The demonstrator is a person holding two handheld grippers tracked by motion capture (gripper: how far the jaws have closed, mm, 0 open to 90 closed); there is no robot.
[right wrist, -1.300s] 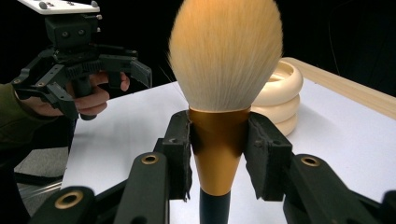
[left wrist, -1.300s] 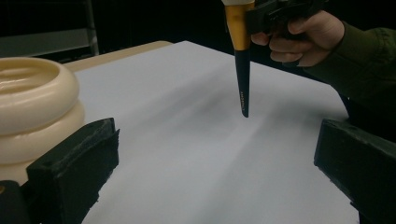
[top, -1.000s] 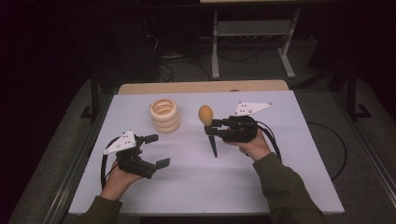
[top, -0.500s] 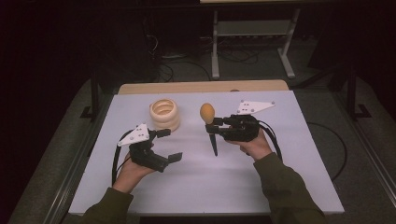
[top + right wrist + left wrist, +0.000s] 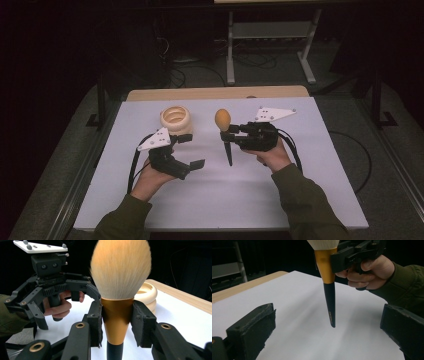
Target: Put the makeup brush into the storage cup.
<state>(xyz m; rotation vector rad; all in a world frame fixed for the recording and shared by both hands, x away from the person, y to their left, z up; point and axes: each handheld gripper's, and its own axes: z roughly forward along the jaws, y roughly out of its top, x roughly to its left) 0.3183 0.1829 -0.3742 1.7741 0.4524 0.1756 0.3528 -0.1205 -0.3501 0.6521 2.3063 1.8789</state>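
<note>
A makeup brush [image 5: 228,150] with pale orange bristles, a gold ferrule [image 5: 117,315] and a black tapered handle [image 5: 329,297] stands upright, bristles up, its tip just above the white table. My right gripper [image 5: 227,133] is shut on the ferrule, pads pressing both sides. My left gripper [image 5: 192,150] is open and empty, to the left of the brush and pointing at it. In the left gripper view its pads [image 5: 254,327] frame the handle from a short distance.
A cream stack of rings [image 5: 176,119] sits on the table [image 5: 310,175] behind the left gripper, also seen past the brush [image 5: 148,293]. A wooden strip [image 5: 210,93] edges the far side. Beyond it stand a metal frame [image 5: 270,35] and floor cables.
My left gripper has moved right and slightly away from the person, from the table's left part to just in front of the ring stack, nearer the brush. The right gripper and brush have stayed put.
</note>
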